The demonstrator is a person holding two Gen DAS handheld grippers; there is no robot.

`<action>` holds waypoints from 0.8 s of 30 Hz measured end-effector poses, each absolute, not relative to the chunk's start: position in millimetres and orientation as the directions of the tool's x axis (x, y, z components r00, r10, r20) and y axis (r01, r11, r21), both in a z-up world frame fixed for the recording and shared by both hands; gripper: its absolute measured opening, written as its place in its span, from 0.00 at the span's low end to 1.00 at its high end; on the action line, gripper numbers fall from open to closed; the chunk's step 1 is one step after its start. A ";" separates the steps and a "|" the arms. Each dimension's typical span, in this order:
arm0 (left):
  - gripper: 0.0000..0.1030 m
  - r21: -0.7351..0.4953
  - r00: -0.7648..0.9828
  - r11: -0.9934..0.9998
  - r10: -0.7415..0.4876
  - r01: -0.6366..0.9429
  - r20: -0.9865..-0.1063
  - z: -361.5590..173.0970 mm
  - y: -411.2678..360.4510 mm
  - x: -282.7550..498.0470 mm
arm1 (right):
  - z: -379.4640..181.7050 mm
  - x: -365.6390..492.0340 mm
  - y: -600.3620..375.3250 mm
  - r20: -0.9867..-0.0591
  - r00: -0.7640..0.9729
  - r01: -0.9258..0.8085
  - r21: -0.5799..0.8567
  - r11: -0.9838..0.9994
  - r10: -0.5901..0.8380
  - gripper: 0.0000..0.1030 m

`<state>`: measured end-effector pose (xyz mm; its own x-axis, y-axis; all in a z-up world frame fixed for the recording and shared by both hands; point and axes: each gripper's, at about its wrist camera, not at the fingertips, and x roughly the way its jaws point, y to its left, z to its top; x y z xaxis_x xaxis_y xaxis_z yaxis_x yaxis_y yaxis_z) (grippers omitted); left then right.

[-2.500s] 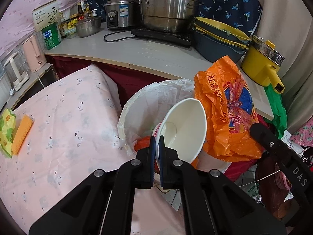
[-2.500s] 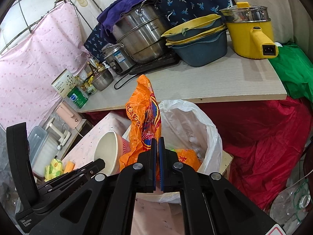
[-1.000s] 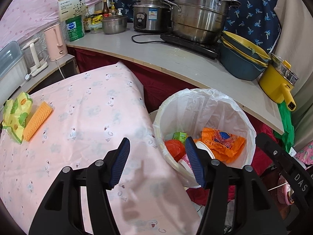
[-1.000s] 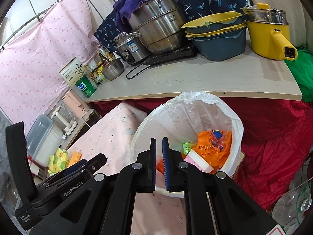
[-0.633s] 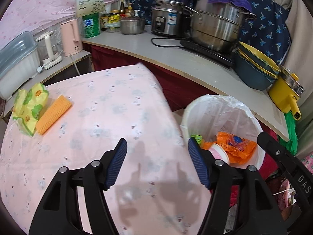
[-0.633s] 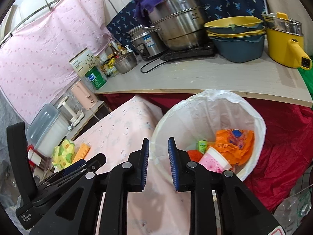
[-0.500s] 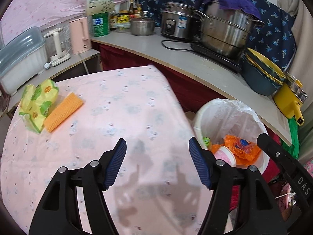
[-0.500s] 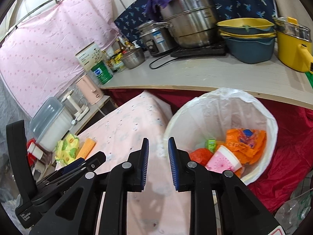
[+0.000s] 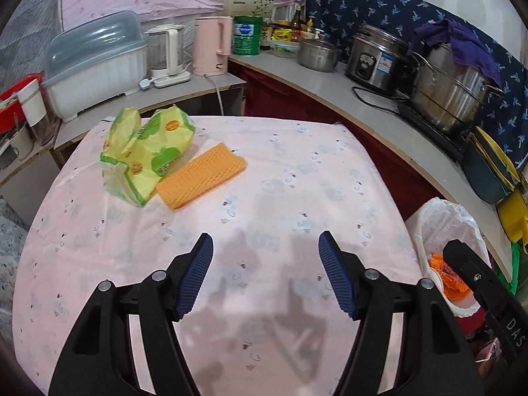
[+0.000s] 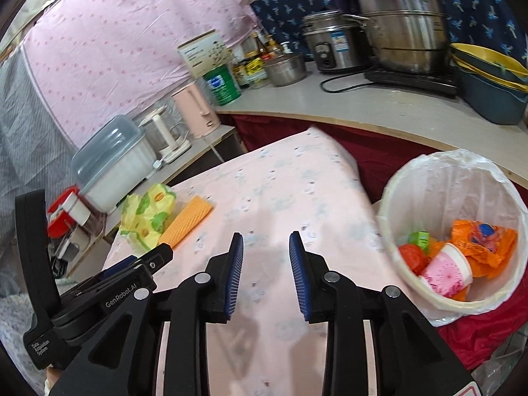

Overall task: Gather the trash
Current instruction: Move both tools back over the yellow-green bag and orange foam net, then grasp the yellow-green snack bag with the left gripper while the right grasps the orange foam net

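While both grippers hang over the pink tablecloth [image 9: 297, 171], the trash still on the table lies at its far left corner: a crumpled yellow-green wrapper [image 9: 148, 155] and, touching its right side, a flat orange corrugated piece [image 9: 201, 175]. In the left wrist view the orange piece's long axis runs diagonally, its near end low and left against the wrapper, its far end up and right toward the counter; the wrapper's torn, open end points away toward the far left edge. In the right wrist view the same pair sits left of centre, the wrapper [image 10: 148, 214] beside the orange piece [image 10: 186, 221]. The left gripper [image 9: 265, 250] has its blue-padded jaws spread wide with only cloth between them. The right gripper [image 10: 266, 247] has a narrower gap and its jaws are opening, with nothing between them. Well apart from the table trash, at the table's right edge, stands a bin lined with a white bag [image 10: 455, 178], holding a pink paper cup [image 10: 445, 270], an orange plastic bag [image 10: 481, 241] and a small green carton [image 10: 419, 239]. A pale counter [image 9: 330, 82] curves behind the table, carrying a pink kettle [image 9: 211, 46], a rice cooker [image 9: 376, 56] and a large steel pot [image 9: 452, 92] with a purple cloth on top; pink fabric and dark blue patterned fabric hang on the walls.
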<state>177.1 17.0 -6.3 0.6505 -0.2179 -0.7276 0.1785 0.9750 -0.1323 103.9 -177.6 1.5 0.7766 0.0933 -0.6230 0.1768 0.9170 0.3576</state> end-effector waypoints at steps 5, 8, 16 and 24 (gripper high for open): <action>0.65 -0.118 0.657 0.987 -0.162 0.110 -0.737 -13.6 56.5 188.9 | -2.4 124.2 -145.3 -0.636 0.762 0.130 0.342 0.930 0.127 0.36; 0.67 -0.112 0.659 0.991 -0.131 0.072 -0.741 -18.2 77.9 197.7 | -7.2 137.4 -127.7 -0.646 0.749 0.107 0.340 0.934 0.149 0.37; 0.75 -0.064 0.676 0.998 -0.051 0.006 -0.735 -25.6 123.3 228.5 | -26.2 182.9 -79.0 -0.681 0.701 0.041 0.334 0.942 0.211 0.38; 0.85 -0.040 0.681 0.999 -0.026 -0.005 -0.732 -39.8 152.8 274.5 | -57.9 243.5 -39.6 -0.723 0.638 0.011 0.354 0.935 0.266 0.39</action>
